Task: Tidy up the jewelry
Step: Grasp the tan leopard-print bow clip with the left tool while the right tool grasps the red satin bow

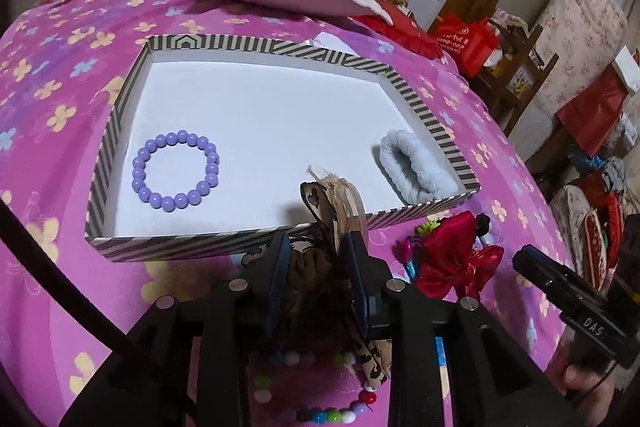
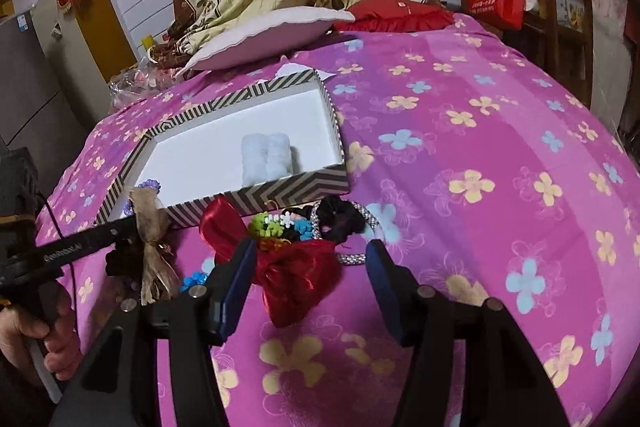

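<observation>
Gripping a brown leopard-print bow (image 1: 332,211), our left tongs (image 1: 316,255) stand narrowed on its fabric, with the bow's ribbon ends sticking up past the fingertips and its tails hanging below the fingers. We hold it just short of the near wall of the striped box (image 1: 116,115), which lies straight ahead on the pink flowered bedspread (image 1: 60,75). From the right wrist camera we see the same bow (image 2: 150,227) pinched at the tip of the left tongs (image 2: 132,227), off to the left of our right tongs.

Our right tongs (image 2: 312,267) are spread wide and hold nothing; between and just beyond their fingers lies one red satin bow (image 2: 288,267), and we cannot tell whether the left finger touches it.

Count inside the box: one purple bead bracelet (image 1: 176,171) ahead and left of the left tongs, one pale blue fluffy scrunchie (image 1: 416,167) ahead and right, against the right wall.

Count outside the box, beyond the right tongs: one black scrunchie (image 2: 340,215), one silver braided band (image 2: 370,223), and a tangle of small green, white and blue clips (image 2: 280,223), too jumbled to count.

Under the left tongs, close to the camera, lies one multicoloured bead bracelet (image 1: 320,415), partly hidden by the fingers.
</observation>
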